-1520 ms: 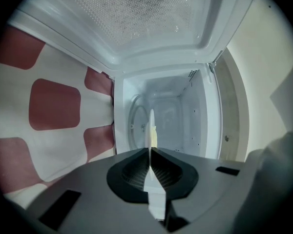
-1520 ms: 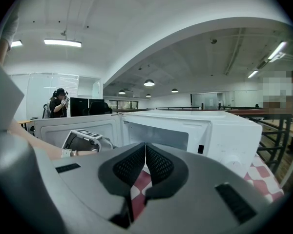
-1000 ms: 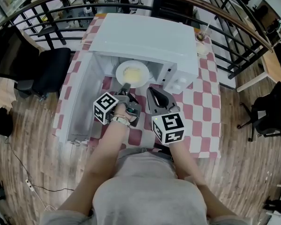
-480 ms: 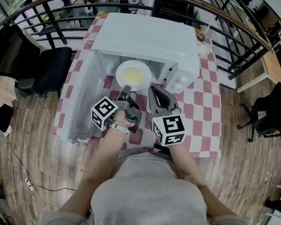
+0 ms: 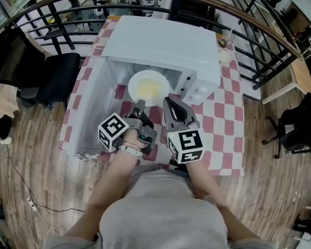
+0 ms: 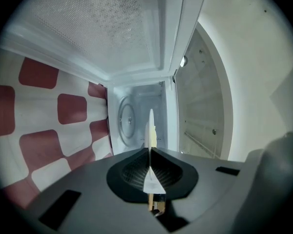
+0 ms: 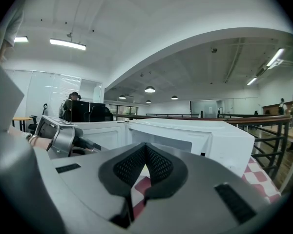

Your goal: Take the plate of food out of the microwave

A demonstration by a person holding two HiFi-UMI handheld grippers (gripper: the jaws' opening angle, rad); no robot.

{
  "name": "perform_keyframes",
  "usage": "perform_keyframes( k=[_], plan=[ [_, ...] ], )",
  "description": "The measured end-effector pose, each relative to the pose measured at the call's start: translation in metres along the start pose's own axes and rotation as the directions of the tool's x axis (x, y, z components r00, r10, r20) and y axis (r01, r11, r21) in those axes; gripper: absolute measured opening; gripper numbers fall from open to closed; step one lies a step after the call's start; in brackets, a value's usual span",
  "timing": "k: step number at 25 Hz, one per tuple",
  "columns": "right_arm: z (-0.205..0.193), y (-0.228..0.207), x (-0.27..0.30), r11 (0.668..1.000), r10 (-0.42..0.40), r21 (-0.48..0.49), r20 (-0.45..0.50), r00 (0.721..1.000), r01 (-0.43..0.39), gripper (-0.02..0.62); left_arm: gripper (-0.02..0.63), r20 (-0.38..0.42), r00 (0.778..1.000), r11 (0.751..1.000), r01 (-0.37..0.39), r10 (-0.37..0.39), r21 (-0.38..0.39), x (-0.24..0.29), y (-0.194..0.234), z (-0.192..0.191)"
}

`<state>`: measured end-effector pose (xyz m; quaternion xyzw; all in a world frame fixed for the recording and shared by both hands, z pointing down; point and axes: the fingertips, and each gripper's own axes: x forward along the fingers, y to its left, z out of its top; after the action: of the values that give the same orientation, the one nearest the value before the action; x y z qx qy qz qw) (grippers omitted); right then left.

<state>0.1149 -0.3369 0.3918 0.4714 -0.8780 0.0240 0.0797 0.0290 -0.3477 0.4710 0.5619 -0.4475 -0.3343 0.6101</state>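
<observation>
A white plate of yellow food (image 5: 148, 86) sits at the mouth of the open white microwave (image 5: 160, 41), half out over the checkered table. My left gripper (image 5: 140, 105) is shut on the plate's near rim. In the left gripper view the plate (image 6: 150, 128) shows edge-on, clamped between the pads of the left gripper (image 6: 150, 151), with the microwave cavity (image 6: 136, 123) behind. My right gripper (image 5: 169, 102) hovers just right of the plate, shut and empty. From the right gripper view its own jaws (image 7: 145, 148) point at the microwave (image 7: 200, 136).
The microwave door (image 5: 87, 113) hangs open to the left. The red-and-white checkered table (image 5: 224, 124) carries a cup with a straw (image 5: 224, 39) at its back right. A black chair (image 5: 57, 79) stands left and a railing (image 5: 249, 40) runs behind.
The left gripper has drawn back toward me and a little up, bringing the plate further out of the microwave. The right gripper has stayed in place.
</observation>
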Motion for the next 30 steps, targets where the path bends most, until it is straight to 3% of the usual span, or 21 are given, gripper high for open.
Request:
perform_keyframes(
  k=[11, 21, 30],
  plan=[
    [0.018, -0.002, -0.009, 1.0, -0.002, 0.014, 0.007, 1.0, 0.001, 0.025, 0.015, -0.018, 1.0, 1.0, -0.005, 0.006, 0.021, -0.021, -0.025, -0.011],
    [0.045, -0.013, -0.016, 0.999, -0.039, 0.026, 0.05, 0.998, 0.038, 0.025, 0.015, -0.008, 0.997, 0.996, 0.076, -0.076, 0.053, -0.023, -0.065, -0.006],
    [0.051, -0.017, -0.017, 0.998, -0.053, 0.03, 0.065, 0.996, 0.051, 0.025, 0.015, -0.019, 0.993, 0.993, 0.113, -0.113, 0.031, -0.024, -0.083, -0.008]
  ],
)
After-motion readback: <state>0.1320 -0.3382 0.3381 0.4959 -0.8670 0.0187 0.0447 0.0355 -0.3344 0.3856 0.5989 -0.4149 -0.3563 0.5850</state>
